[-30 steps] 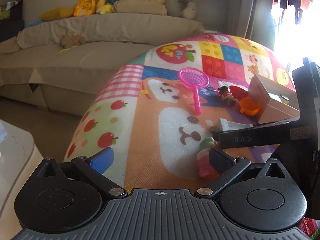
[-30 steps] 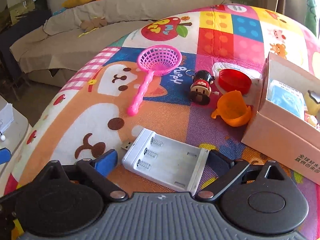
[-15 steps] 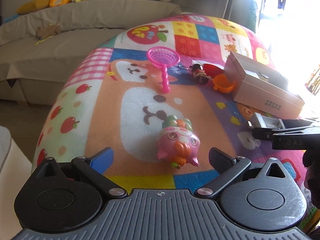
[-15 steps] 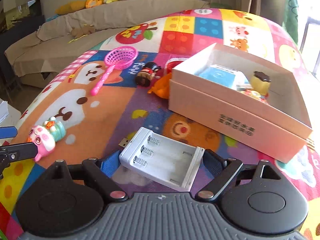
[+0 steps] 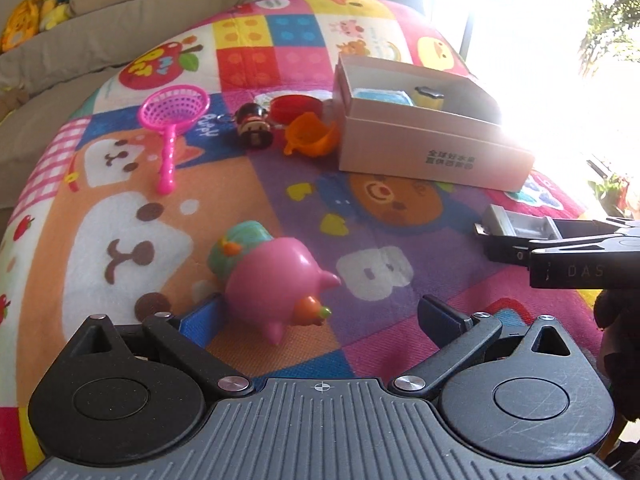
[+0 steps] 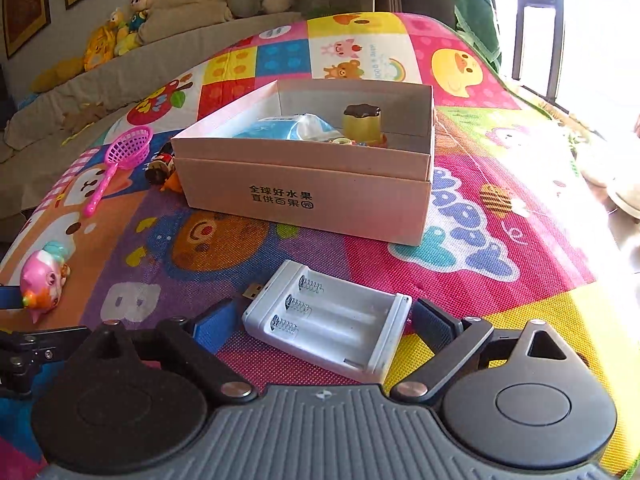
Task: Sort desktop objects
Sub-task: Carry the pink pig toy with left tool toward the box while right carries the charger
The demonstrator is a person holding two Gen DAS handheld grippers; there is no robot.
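Seen from the left wrist, the left gripper [image 5: 320, 312] stands wide over a colourful play mat [image 5: 120, 240], its jaws spread and holding nothing — the pink pig toy [image 5: 276, 284] lies on the mat just beside the left finger, well short of the right one. Farther off lie a pink toy sieve [image 5: 172, 120], a small doll figure [image 5: 254, 126], a red lid [image 5: 296, 106] and an orange cup [image 5: 312, 140], all to the left of the open cardboard box [image 5: 432, 148]. The right gripper [image 5: 516, 240] reaches in from the right edge.

From the right wrist, the right gripper [image 6: 324, 320] has the white battery case [image 6: 328, 320] between its fingers, the jaws opening, with a slim gap showing at each pad; the case rests on the mat near the camera. Beyond it sits the cardboard box [image 6: 320, 196], holding a blue packet [image 6: 280, 128] and a yellow pudding toy [image 6: 362, 122]. The pig toy [image 6: 42, 280] lies at the near left, the sieve [image 6: 120, 160] farther back.
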